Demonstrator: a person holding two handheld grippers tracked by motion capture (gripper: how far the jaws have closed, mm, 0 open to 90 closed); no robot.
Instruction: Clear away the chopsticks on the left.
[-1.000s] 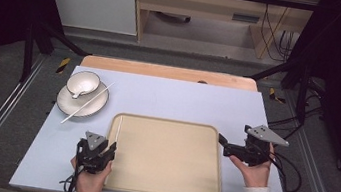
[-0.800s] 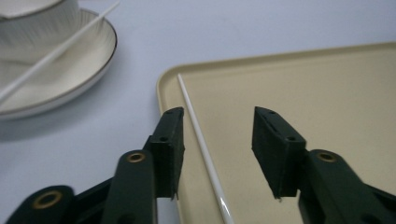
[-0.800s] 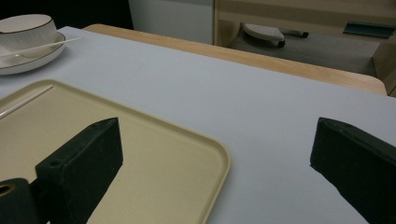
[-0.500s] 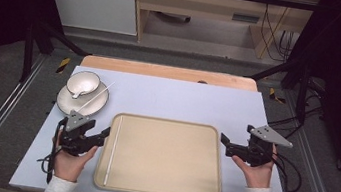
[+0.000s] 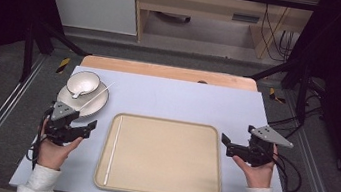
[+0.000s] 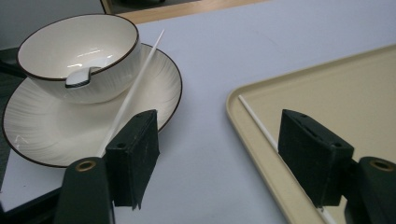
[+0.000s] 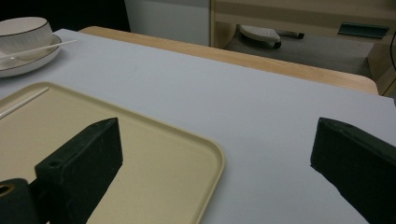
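A beige tray [image 5: 162,158] lies mid-table, and a white chopstick [image 5: 113,151] rests along its left inner edge. At the back left a white plate [image 5: 99,103] carries a dark-rimmed bowl [image 5: 83,83] and a second chopstick [image 5: 96,99] leaning across its rim. The bowl [image 6: 79,51] holds a spoon [image 6: 79,77]. My left gripper [image 5: 87,129] hovers between plate and tray. Its jaws have just been opening and stand open, nothing between them [image 6: 224,158]. My right gripper [image 5: 226,143] stays open off the tray's right edge, empty [image 7: 219,168].
The pale blue mat [image 5: 183,100] covers the table, with a wooden strip [image 5: 162,71] behind it. Metal rails run along both sides of the table. A shelf unit and cables stand on the floor beyond the far edge.
My left gripper has moved left and away from the tray's front-left corner toward the plate, and its jaws have spread. A chopstick now lies in the tray. The right hand has kept still.
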